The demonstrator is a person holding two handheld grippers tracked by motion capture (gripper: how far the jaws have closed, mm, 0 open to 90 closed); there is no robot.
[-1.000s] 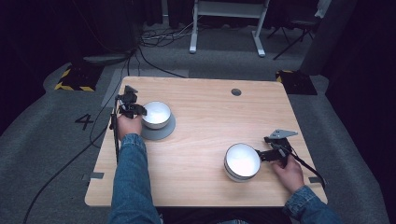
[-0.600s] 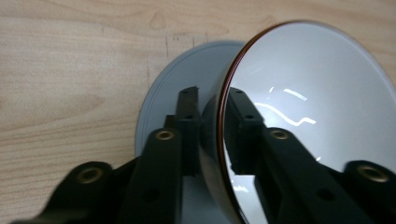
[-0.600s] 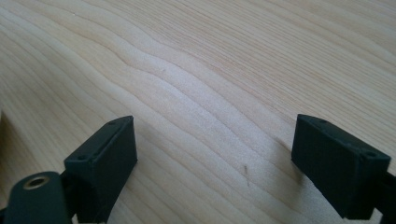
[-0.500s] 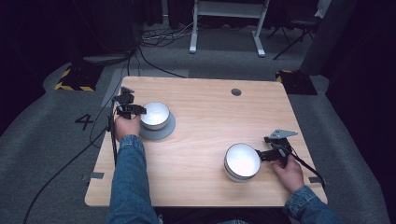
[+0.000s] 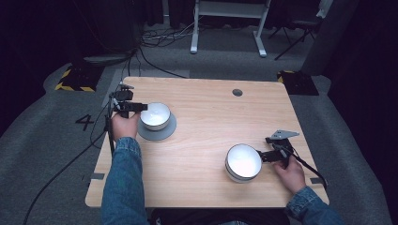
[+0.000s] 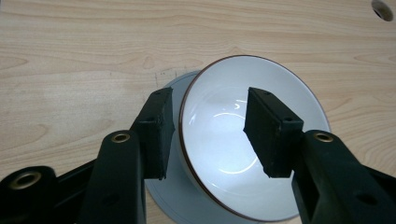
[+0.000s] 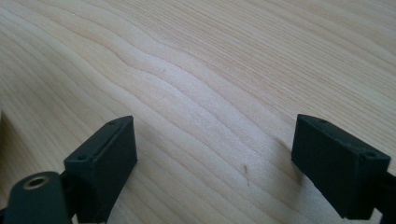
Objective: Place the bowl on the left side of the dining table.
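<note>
**Two bowls on tabletop, both hand-held grippers released**

Near edge: the person's denim sleeves enter from the bottom of the high view. Right hand-held gripper sits just right of a white bowl; in the right gripper view its jaws stand wide apart over bare wood, nothing between them. That bowl is empty.

Mid tabletop: bare light wood between the two bowls, nothing in the way.

Farther left: left hand-held gripper at the second white bowl, which rests on a grey saucer. Its jaws have just been opening. They straddle the bowl's near rim, one pad outside, one over the inside, gaps visible on both sides, so the bowl is let go. Bowl empty, thin dark rim line.

Far: round cable hole in the tabletop. On the floor, a "4", cables, hazard-striped blocks.
</note>
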